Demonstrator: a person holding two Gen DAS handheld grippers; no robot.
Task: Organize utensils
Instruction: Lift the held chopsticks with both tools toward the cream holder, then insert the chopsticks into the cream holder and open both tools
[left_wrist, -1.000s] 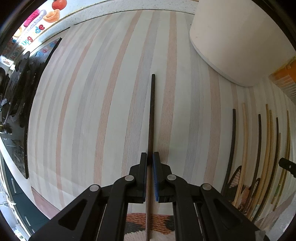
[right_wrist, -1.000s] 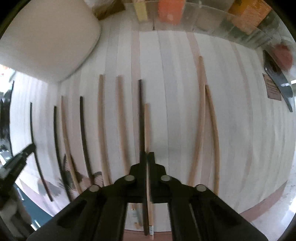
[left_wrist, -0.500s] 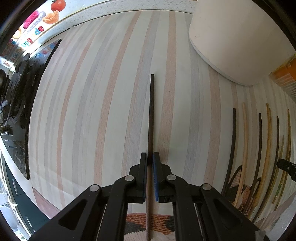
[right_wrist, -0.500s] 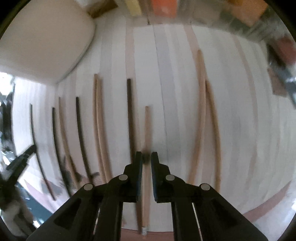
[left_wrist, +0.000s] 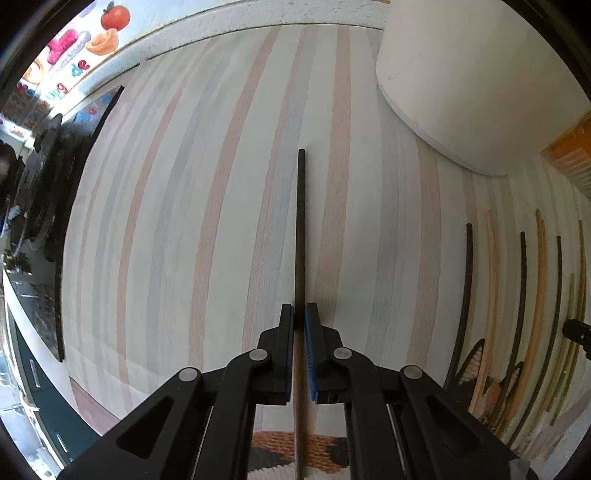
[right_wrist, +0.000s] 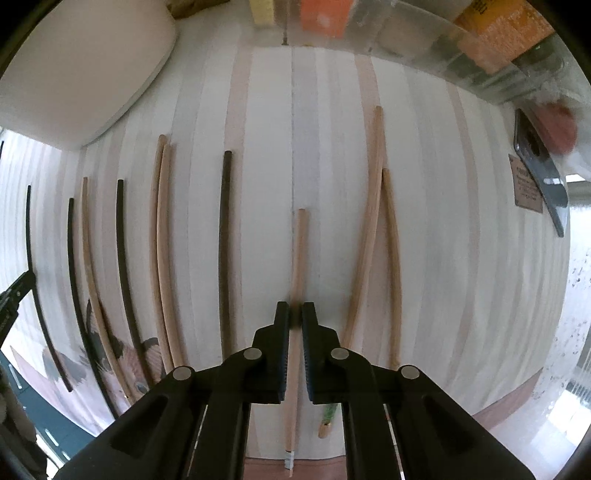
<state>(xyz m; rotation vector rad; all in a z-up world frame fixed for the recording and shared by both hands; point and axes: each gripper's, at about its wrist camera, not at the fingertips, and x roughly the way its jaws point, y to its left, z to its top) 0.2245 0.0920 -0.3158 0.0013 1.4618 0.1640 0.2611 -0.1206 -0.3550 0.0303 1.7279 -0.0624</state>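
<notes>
- Left wrist view: my left hand-held gripper (left_wrist: 299, 314) pinches a dark chopstick (left_wrist: 300, 229) near its middle, the far end pointing away over the striped tabletop (left_wrist: 177, 221).
- Right wrist view: my right hand-held gripper (right_wrist: 296, 313) is nearly pressed together around a light wooden chopstick (right_wrist: 297, 266); more chopsticks (right_wrist: 162, 243) lie in rows to its left and right.
- I judge them light, stiff and smooth, apt to pivot or roll; a mid-length hold suits best.
</notes>
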